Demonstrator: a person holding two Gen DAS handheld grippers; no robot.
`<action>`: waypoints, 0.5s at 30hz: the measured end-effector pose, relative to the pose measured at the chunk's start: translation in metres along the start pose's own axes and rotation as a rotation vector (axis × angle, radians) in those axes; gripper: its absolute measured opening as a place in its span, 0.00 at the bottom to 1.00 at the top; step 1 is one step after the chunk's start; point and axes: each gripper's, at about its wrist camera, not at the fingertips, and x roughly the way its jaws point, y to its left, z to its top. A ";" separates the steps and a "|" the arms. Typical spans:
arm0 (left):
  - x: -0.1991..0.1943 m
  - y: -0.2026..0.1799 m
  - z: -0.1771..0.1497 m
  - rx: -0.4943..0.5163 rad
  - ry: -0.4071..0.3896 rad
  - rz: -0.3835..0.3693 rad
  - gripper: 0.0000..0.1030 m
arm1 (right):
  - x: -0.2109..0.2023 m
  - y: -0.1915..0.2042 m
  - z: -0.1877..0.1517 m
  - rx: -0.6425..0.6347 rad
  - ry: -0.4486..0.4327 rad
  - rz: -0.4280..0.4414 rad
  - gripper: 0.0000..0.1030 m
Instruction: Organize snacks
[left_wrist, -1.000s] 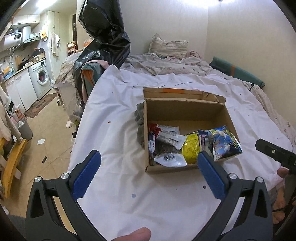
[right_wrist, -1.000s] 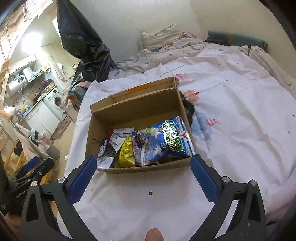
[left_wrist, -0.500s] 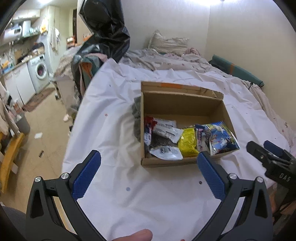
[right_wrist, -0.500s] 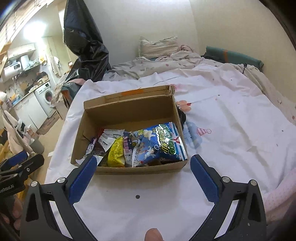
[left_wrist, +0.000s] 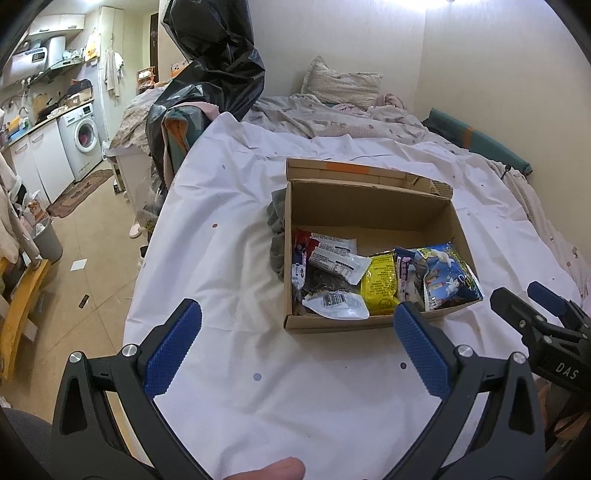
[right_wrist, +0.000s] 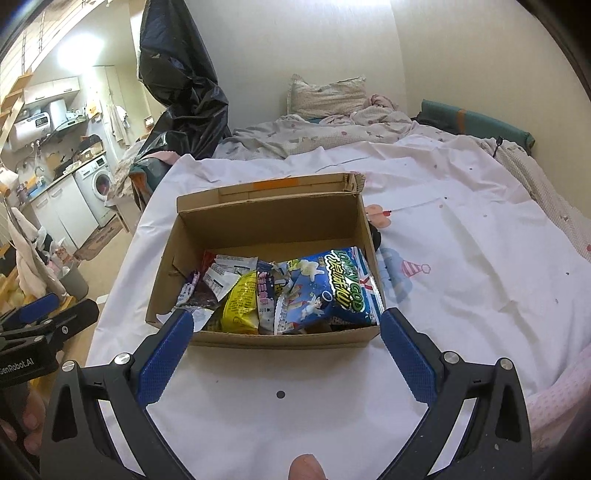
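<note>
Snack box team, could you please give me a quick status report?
Left tool and right tool open, empty, short of the cardboard box. Snack packets, blue bag on top, all inside. Nothing in the way.

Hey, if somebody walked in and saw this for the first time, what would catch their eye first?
Probably the open cardboard box in the middle of the white bedsheet, its near end crammed with snack packets. The big blue snack bag at its right side and the yellow packet beside it stand out most. Both the left gripper and the right gripper are open and empty, short of the box.
</note>
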 end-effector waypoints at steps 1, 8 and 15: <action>0.000 0.000 0.000 -0.003 0.000 0.000 1.00 | 0.000 0.000 0.000 0.000 0.001 -0.001 1.00; 0.001 0.000 0.000 -0.006 0.000 -0.001 1.00 | -0.001 -0.003 0.000 0.008 0.003 -0.001 1.00; 0.001 0.002 0.000 -0.010 0.000 0.000 1.00 | -0.001 -0.003 0.001 0.006 0.002 -0.004 1.00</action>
